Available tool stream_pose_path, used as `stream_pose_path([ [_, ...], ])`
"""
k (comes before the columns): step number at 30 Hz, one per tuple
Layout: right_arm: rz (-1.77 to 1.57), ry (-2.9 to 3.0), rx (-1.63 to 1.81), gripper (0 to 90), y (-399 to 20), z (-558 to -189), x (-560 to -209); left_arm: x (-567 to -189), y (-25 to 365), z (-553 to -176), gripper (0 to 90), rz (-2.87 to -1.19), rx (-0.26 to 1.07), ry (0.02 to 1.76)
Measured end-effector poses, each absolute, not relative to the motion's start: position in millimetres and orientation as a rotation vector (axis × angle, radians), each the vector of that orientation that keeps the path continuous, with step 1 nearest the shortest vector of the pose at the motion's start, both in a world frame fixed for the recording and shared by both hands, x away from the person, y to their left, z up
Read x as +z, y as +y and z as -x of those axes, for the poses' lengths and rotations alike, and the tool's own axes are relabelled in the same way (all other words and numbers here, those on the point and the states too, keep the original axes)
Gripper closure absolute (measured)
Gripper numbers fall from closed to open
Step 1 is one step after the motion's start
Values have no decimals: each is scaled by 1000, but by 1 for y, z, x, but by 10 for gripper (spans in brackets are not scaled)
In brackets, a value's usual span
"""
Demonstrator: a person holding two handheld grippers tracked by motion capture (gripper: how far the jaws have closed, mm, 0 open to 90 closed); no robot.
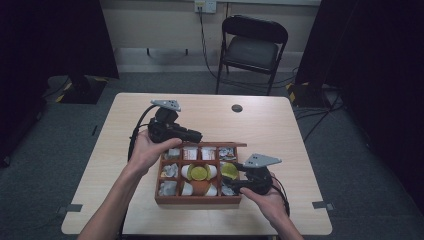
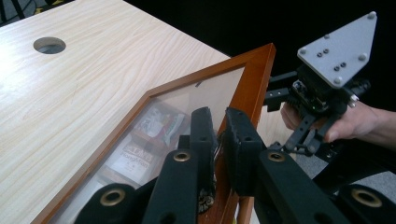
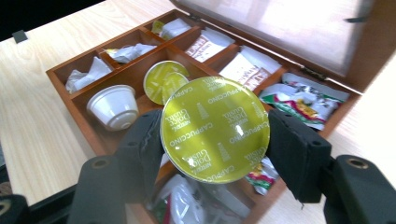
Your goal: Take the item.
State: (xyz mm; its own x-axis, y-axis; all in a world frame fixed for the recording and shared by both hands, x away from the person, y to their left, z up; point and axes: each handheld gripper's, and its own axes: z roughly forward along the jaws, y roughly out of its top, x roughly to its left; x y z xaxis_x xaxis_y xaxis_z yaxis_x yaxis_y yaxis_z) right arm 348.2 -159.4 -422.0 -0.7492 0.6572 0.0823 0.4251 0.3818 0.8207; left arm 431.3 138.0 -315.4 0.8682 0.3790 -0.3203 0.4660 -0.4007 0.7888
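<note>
Gleaming yellow-green foil lid, white Cappuccino lettering, coffee capsule [image 3: 215, 129], round

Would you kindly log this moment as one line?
left gripper: shut on box lid | right gripper: shut on capsule | above box

A: Reddish-brown wood on the box [image 1: 197, 199], sitting on a pale, straight-grained table [image 1: 280, 130].

B: And in the right gripper [image 3: 215, 135], black jaws either side of a capsule [image 3: 215, 129] with a shiny yellow-green foil top, white lettering ringed around it.

A: Inside the box, left of that capsule, another capsule [image 3: 113, 107] is plain white, and behind it a matching yellow-green lid [image 3: 166, 80].

B: Along the box's hinged side, white sachets [image 3: 247, 67] with reddish-brown print. At its right end, a packet [image 3: 306, 101] in red, green and white.

A: The lid [image 2: 255, 79] has the same reddish-brown frame around a hazy clear pane; the left gripper [image 2: 219, 140] is matt black, brass-coloured rivets.

B: Grey plate [image 2: 340, 46] on the right gripper, dotted with dark screws.
</note>
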Motion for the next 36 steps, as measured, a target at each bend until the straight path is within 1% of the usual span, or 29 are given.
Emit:
stream_pose_path([
  [18,-1066,2276,1297,377,-202,-362,-417,-316,137,-430,823,-2037,-104,618],
  [36,-1219,2178,1224,377,-243,-381,-428,-316,137,-430,823,-2038,-115,617],
])
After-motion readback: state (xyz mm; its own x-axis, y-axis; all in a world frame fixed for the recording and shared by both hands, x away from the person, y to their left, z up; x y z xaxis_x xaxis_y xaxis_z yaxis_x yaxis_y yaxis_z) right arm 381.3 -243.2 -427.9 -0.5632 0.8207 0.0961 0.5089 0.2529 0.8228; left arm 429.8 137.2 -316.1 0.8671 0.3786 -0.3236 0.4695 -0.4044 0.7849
